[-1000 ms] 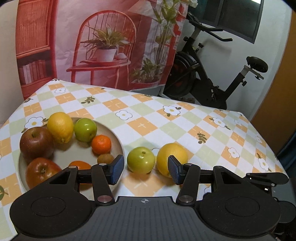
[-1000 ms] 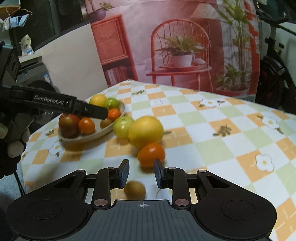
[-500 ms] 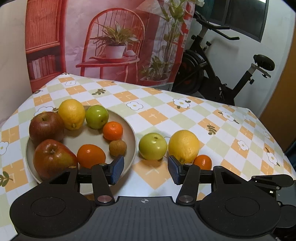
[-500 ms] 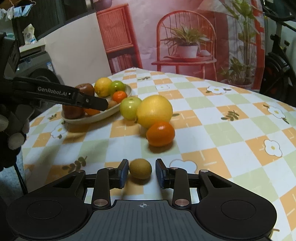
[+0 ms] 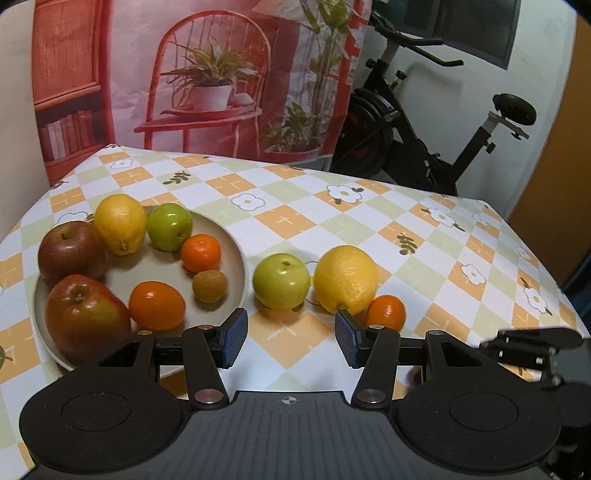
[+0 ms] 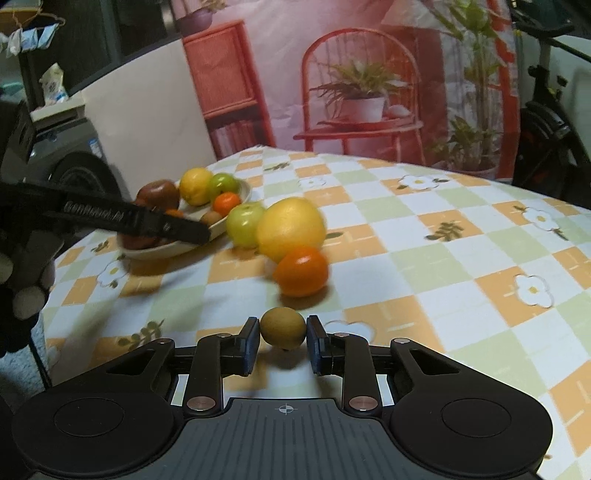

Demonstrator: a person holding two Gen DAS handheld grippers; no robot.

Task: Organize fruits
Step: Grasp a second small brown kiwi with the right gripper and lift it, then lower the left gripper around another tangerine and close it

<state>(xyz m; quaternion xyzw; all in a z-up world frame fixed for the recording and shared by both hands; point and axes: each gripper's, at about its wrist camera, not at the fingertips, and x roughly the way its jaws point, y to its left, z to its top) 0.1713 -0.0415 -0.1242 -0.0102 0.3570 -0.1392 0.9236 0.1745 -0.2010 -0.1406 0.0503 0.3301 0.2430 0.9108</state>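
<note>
While the right hand-held gripper (image 6: pixel 283 339) clamps a small brown kiwi (image 6: pixel 283 326) between its pads just above the checked surface (image 6: pixel 424 236), an orange tangerine (image 6: pixel 302 271) sits at twelve o'clock from it, touching a big yellow grapefruit (image 6: pixel 291 229) and a green apple (image 6: pixel 245 225) beyond. The left hand-held gripper (image 5: pixel 291 339) hangs open and empty; at its ten o'clock the plate (image 5: pixel 236 254) holds apples, a lemon, tangerines and another kiwi (image 5: pixel 209 286).

Printed backdrop (image 5: pixel 207 77) of a red chair and potted plants hangs behind the table, black exercise bike (image 5: pixel 424 140) beside it, dark window (image 5: pixel 476 26) up top.
</note>
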